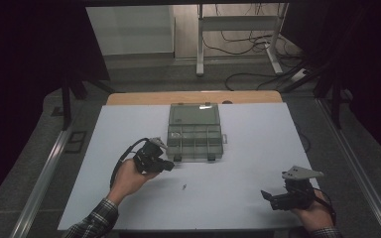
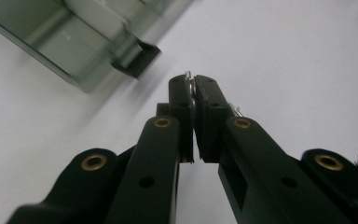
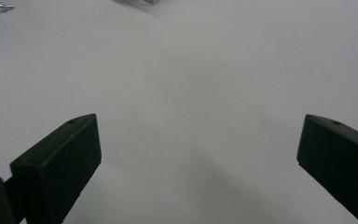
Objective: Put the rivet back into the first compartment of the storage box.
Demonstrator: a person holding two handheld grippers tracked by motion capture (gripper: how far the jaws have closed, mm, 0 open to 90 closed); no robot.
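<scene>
- The left hand-held gripper [image 2: 194, 88] is clenching a small silvery metal screw [image 2: 189, 80] between its black pads, just in front of the clear plastic compartment box [image 1: 195, 131].
- The right hand-held gripper [image 1: 267, 196] is resting released, jaws wide, well right of that box on the white worktop [image 1: 258, 148].
- 1 loose silvery screw [image 1: 184, 186] is lying in front of the box.

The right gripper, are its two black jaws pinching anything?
No, in the right gripper view the right gripper has its jaws standing wide apart with bare white table between them.

White table [image 1: 129, 124]: compartment box [image 1: 195, 131], small screw [image 1: 184, 187].
</scene>
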